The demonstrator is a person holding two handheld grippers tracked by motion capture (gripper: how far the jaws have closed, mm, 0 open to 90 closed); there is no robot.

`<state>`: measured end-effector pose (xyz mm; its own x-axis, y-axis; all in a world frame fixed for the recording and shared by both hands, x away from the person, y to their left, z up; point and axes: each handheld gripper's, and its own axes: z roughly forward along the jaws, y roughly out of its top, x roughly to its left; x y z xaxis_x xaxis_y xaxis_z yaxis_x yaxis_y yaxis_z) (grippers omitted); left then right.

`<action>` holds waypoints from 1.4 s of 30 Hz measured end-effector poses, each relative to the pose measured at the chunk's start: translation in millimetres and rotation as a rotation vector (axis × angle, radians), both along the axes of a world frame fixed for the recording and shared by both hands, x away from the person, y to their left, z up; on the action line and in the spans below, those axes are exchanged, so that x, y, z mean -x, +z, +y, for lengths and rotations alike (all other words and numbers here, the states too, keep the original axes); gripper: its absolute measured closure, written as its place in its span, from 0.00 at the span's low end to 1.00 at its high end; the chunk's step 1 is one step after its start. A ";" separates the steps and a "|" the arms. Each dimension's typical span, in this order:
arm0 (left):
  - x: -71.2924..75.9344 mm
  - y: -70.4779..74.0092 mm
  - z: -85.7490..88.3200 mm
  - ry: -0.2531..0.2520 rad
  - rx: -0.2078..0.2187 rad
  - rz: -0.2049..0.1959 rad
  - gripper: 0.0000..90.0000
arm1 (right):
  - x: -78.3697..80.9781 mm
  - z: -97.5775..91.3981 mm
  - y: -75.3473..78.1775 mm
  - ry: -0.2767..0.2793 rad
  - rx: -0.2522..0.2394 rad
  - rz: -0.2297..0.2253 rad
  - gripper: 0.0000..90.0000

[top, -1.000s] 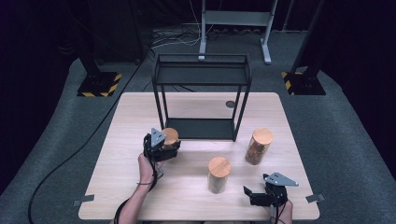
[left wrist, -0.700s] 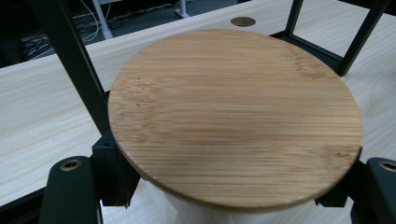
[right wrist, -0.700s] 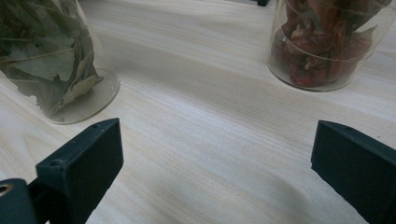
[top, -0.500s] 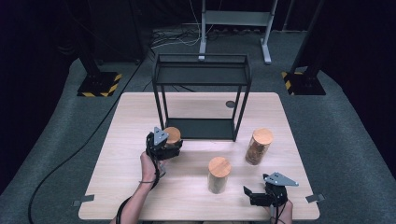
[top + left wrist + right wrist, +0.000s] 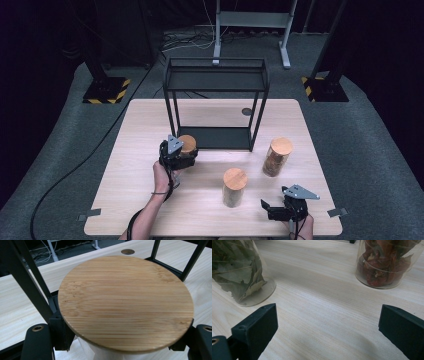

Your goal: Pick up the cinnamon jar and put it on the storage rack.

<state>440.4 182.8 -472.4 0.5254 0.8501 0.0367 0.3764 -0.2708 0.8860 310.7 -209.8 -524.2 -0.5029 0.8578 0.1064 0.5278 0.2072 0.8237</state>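
Observation:
My left gripper (image 5: pixel 184 156) is shut on a glass jar with a round bamboo lid (image 5: pixel 188 143), just in front of the black metal rack's (image 5: pixel 216 80) front left leg. In the left gripper view the lid (image 5: pixel 125 302) is close up, with a black jaw pressed on the jar at each side below it. I cannot tell whether the jar rests on the table. My right gripper (image 5: pixel 268 210) lies open near the table's front right edge. In the right gripper view its jaws stand wide apart over bare wood (image 5: pixel 327 332).
A lidded jar of green leaves (image 5: pixel 234 187) (image 5: pixel 239 272) stands mid-table. A jar of dried red pieces (image 5: pixel 276 156) (image 5: pixel 387 262) stands to its right, near the rack's front right leg. The rack has a low shelf (image 5: pixel 215 137) and a top shelf. A round hole (image 5: pixel 246 111) is in the tabletop.
The left gripper with its jar has edged slightly to the right, closer to the rack. The right gripper has stayed where it was.

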 end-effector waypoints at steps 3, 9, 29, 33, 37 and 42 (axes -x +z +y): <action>-1.1 0.2 -1.8 -0.003 -0.004 -0.002 0.28 | 0.2 0.0 0.1 -0.001 -0.001 -0.001 0.02; -3.2 1.2 -5.3 -0.008 -0.006 -0.002 0.28 | 0.1 -0.2 0.1 -0.001 -0.003 -0.001 0.02; -10.4 2.9 -13.5 -0.017 -0.006 0.000 0.28 | 0.2 -0.2 0.1 -0.001 -0.003 -0.002 0.02; -11.7 2.8 -15.2 -0.019 -0.006 0.002 0.28 | 0.5 -0.1 0.1 -0.003 -0.004 -0.004 0.02; -13.9 2.7 -16.8 -0.020 -0.005 0.004 0.28 | 0.5 -0.1 0.1 -0.002 -0.002 -0.004 0.02; -16.5 3.0 -18.4 -0.020 -0.004 0.008 0.28 | 0.6 -0.1 0.1 -0.002 -0.003 -0.005 0.02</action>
